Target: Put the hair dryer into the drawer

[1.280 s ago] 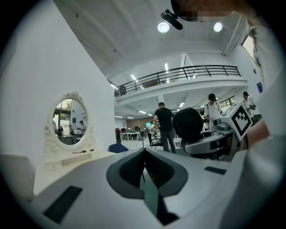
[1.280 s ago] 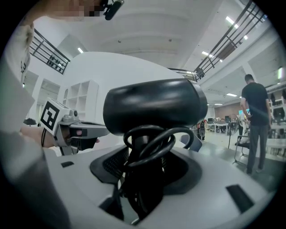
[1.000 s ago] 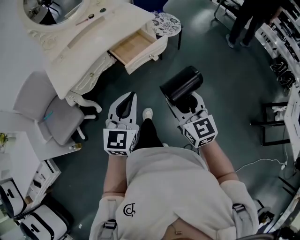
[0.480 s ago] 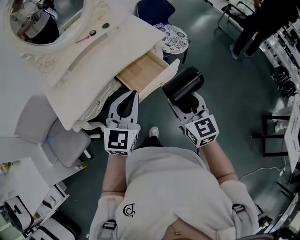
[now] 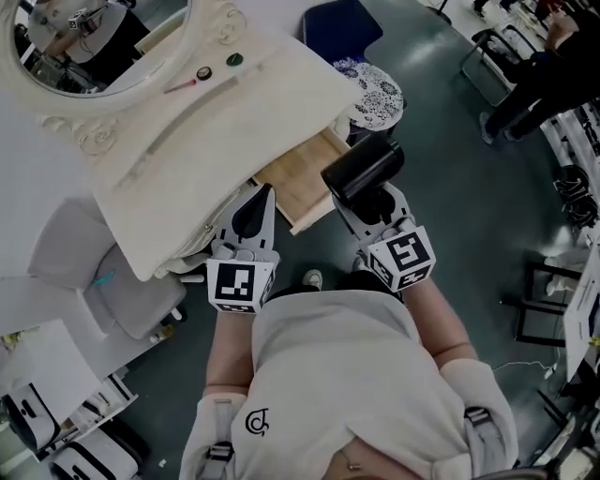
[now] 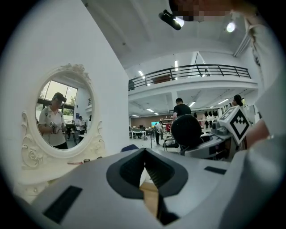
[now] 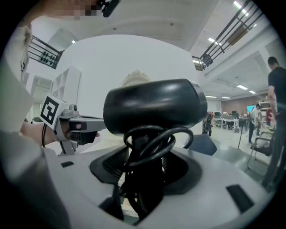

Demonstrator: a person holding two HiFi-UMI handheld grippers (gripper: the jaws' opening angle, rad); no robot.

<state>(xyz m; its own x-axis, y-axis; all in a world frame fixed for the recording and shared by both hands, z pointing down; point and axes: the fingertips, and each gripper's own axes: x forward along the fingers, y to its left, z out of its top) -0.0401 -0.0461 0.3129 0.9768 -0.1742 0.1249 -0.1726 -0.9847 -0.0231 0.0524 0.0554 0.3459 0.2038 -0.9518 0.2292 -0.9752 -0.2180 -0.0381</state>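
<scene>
My right gripper (image 5: 368, 197) is shut on the handle of a black hair dryer (image 5: 363, 168), whose barrel lies across above the jaws. In the right gripper view the hair dryer (image 7: 154, 105) fills the middle, and its coiled cord (image 7: 149, 143) hangs between the jaws of the right gripper (image 7: 143, 172). The open wooden drawer (image 5: 298, 187) of the cream dressing table (image 5: 216, 141) lies between and just ahead of both grippers. My left gripper (image 5: 267, 191) is shut and empty, at the drawer's left corner. In the left gripper view its tips (image 6: 144, 151) meet, with the drawer's wood (image 6: 151, 199) below.
An oval mirror (image 5: 94, 37) and small items (image 5: 202, 73) sit on the tabletop. A grey chair (image 5: 122, 300) stands at the left, a round patterned stool (image 5: 375, 94) and a blue chair (image 5: 342, 23) beyond the drawer. A person (image 5: 553, 66) and racks are at the right.
Both grippers have moved forward to the dressing table with the hair dryer still held. The open drawer has gone from far ahead to right at the gripper tips.
</scene>
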